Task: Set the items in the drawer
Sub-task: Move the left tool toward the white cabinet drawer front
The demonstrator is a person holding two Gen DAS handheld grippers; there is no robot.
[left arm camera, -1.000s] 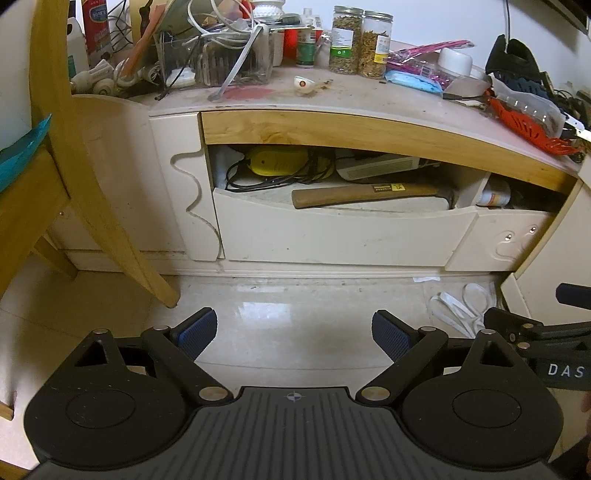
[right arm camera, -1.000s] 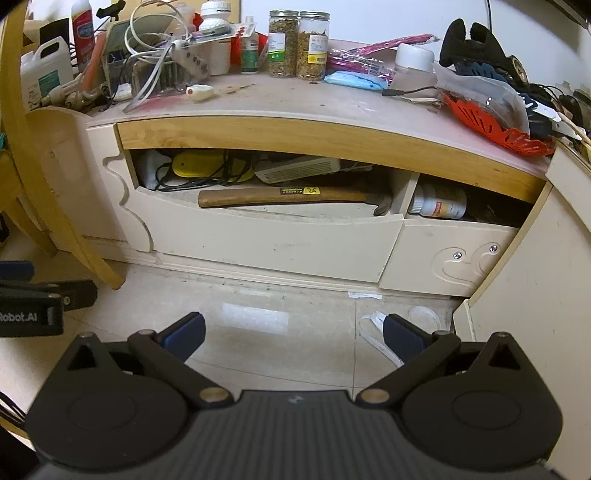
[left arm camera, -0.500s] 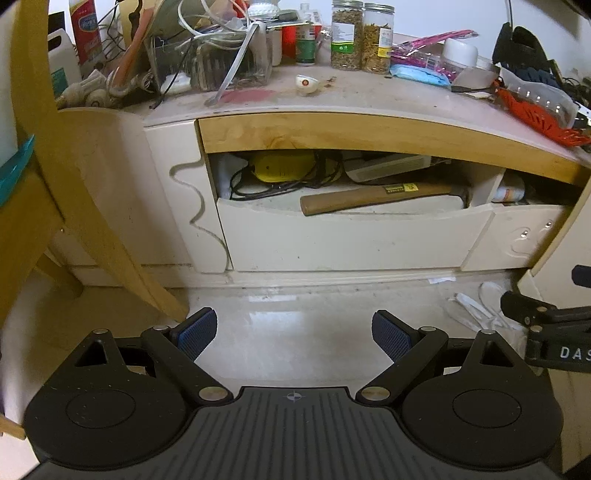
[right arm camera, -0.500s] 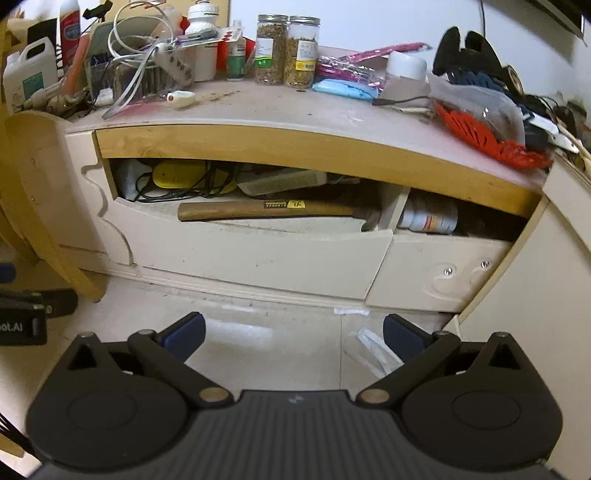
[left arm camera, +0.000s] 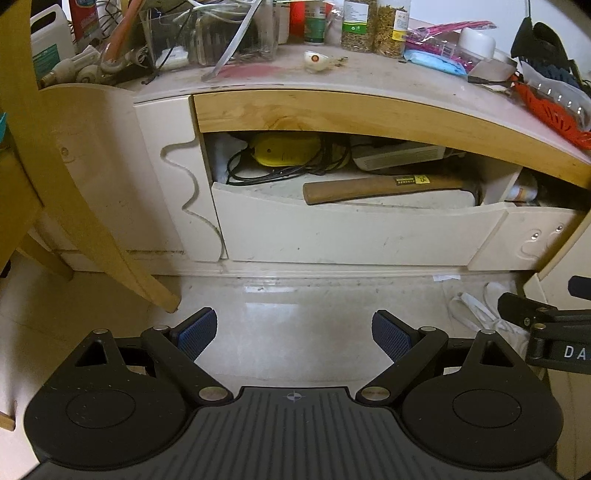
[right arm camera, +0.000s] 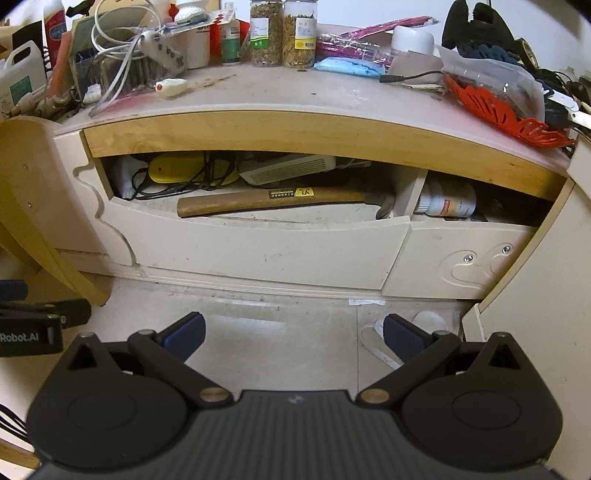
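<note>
A cream drawer [left arm camera: 351, 240] [right arm camera: 266, 251] under the wooden counter stands open. It holds a wooden-handled hammer [left arm camera: 384, 188] [right arm camera: 273, 201], a yellow device [left arm camera: 284, 153] with black cables and a white box [right arm camera: 288, 168]. My left gripper [left arm camera: 293, 332] is open and empty above the floor, short of the drawer. My right gripper [right arm camera: 293, 334] is open and empty too, also short of it. A small white item [left arm camera: 317, 61] [right arm camera: 170, 86] lies on the countertop.
The countertop [right arm camera: 295, 96] is crowded: two spice jars [right arm camera: 282, 33], a power strip with cables [right arm camera: 147, 48], a red mesh piece [right arm camera: 502, 114], a blue pack [right arm camera: 347, 66]. A wooden chair leg [left arm camera: 92, 221] stands at the left. A white bottle [right arm camera: 447, 201] lies in the right compartment.
Both grippers have moved closer to the drawer and counter; the left view has shifted a little left. Both stay open and empty.
</note>
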